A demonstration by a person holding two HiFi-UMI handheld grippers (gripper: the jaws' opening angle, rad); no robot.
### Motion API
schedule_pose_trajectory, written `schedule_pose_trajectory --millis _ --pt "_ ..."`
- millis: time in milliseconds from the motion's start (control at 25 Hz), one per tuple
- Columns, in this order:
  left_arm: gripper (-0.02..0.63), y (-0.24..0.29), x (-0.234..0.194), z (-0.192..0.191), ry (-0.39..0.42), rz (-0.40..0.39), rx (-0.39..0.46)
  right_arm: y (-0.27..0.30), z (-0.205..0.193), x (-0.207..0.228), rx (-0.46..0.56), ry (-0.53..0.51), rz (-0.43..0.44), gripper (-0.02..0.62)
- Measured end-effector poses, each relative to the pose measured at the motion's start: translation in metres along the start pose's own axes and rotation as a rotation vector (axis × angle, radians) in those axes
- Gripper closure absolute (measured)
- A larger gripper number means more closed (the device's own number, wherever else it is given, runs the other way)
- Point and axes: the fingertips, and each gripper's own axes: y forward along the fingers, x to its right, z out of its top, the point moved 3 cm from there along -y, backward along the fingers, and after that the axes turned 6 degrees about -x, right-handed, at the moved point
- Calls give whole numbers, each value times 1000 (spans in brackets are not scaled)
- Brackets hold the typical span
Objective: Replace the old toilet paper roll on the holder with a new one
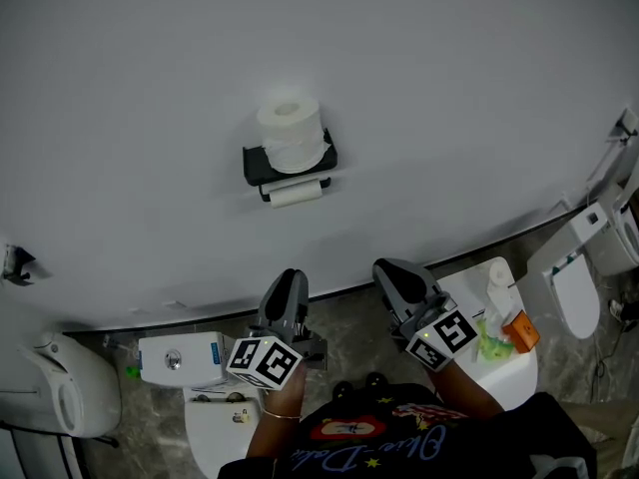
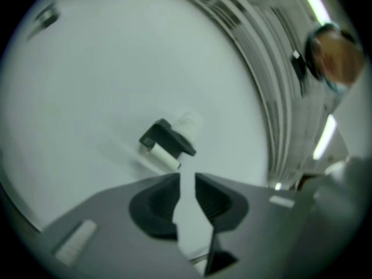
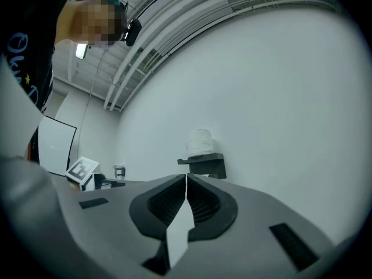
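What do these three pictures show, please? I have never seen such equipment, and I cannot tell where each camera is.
No robot is here: a person holds a two-jaw tool, a gripper, in each hand. The head view comes from a camera on the person's head, looking down; the left gripper and right gripper point toward a white wall. The other two pictures come from a camera riding on each gripper. On the wall hangs a black holder. A full toilet paper roll stands on its top; a thin, nearly used roll sits on the bar below. Neither gripper holds anything: the left one's jaws stand slightly apart, the right one's are together.
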Motion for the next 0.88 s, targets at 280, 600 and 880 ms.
schedule_pose_trajectory --millis 280,600,880 --pt "492 62 -21 23 -433 -153 217 2 2 22 2 -8 -23 580" --pt "354 105 -50 27 -530 -86 307 2 5 44 7 -20 -66 580" --pt "347 128 -73 27 -620 -30 310 2 0 56 -4 0 -80 580"
